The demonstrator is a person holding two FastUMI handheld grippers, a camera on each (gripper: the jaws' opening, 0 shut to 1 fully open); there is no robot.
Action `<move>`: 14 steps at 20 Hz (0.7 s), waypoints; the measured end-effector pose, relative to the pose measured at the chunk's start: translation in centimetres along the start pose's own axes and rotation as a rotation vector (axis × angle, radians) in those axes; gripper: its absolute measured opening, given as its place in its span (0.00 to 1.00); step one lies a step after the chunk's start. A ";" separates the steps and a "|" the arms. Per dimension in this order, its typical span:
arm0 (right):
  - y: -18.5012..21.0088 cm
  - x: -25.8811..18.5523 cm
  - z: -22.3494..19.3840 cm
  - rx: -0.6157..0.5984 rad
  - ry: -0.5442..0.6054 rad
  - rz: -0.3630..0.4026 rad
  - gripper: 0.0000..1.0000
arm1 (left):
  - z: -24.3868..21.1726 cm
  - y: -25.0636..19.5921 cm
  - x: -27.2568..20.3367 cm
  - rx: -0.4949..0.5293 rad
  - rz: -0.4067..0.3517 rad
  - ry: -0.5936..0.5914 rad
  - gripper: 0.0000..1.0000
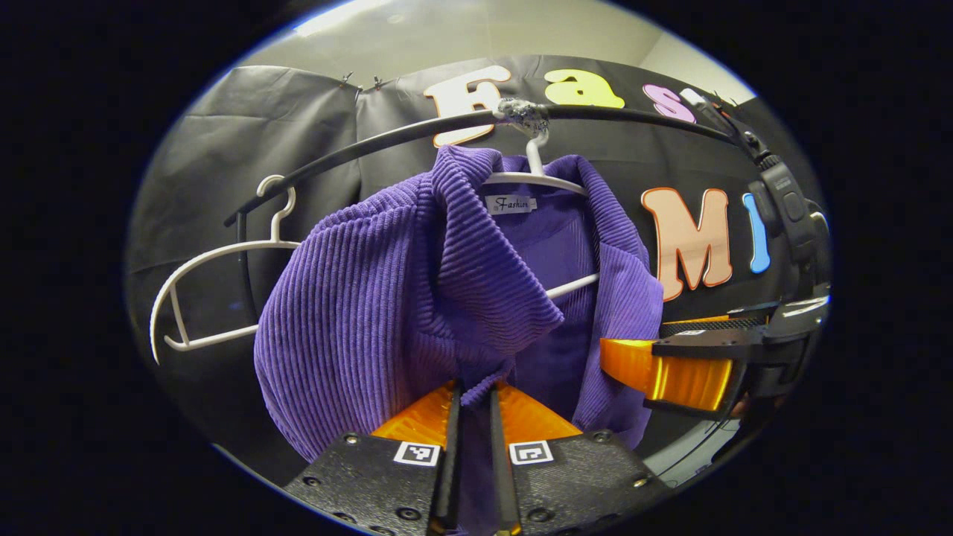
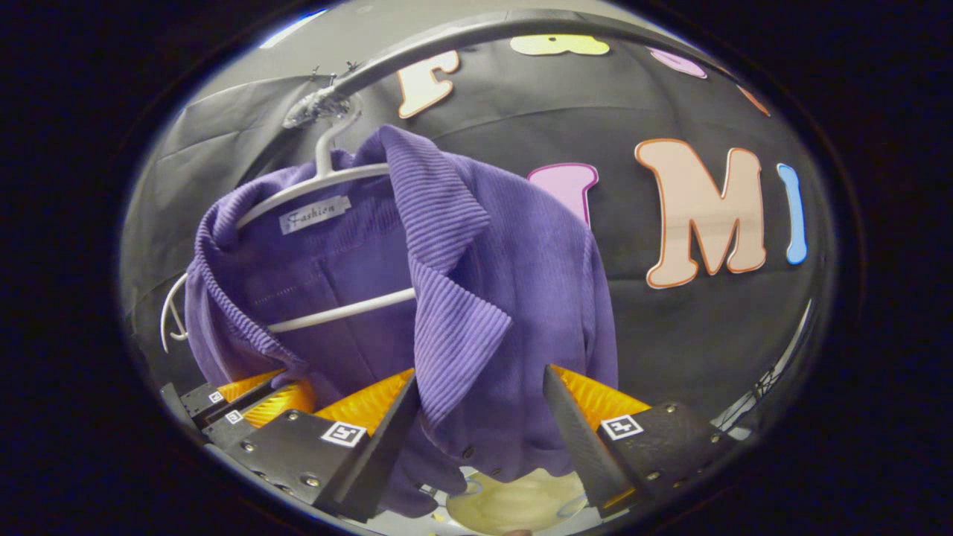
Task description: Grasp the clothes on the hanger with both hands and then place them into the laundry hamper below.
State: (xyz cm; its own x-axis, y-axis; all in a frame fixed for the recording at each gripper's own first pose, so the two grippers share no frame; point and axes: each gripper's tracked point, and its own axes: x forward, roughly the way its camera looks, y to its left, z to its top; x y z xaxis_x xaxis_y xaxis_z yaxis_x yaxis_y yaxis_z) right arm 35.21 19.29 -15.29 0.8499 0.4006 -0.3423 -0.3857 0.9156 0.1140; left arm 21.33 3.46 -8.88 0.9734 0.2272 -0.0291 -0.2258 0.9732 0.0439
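Purple jacket (image 1: 417, 298) hangs on its white hanger (image 1: 537, 179). Below the hanger, left gripper (image 1: 475, 398) pinches the jacket's front edge; right gripper (image 2: 476, 394) spread wide around the other front panel.

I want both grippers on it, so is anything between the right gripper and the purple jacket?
Nothing visible does. The right gripper is open, with the purple jacket hanging between its fingers, while the left gripper looks shut on the jacket's front edge.
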 end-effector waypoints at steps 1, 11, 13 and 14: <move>0.3 0.3 0.0 0.005 0.001 0.006 0.99 | -0.1 -0.3 -0.1 -0.006 -0.023 0.010 0.15; 2.5 -4.0 1.2 -0.045 -0.019 0.019 0.00 | 1.7 -0.1 -5.1 0.050 -0.104 0.003 0.00; 2.5 -5.4 1.5 0.008 -0.001 0.021 0.01 | 2.4 -1.4 -6.9 -0.011 -0.176 0.010 0.00; 2.8 -5.9 1.7 0.040 0.013 0.030 0.00 | 2.7 -1.5 -7.7 -0.031 -0.199 0.021 0.00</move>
State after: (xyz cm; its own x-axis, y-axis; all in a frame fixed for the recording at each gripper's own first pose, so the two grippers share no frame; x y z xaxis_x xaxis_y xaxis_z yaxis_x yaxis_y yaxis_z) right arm 29.67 19.55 -11.35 0.8331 0.4279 -0.3505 -0.3964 0.9038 0.1612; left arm 14.28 0.14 -6.00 0.9980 0.0309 -0.0552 -0.0307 0.9995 0.0042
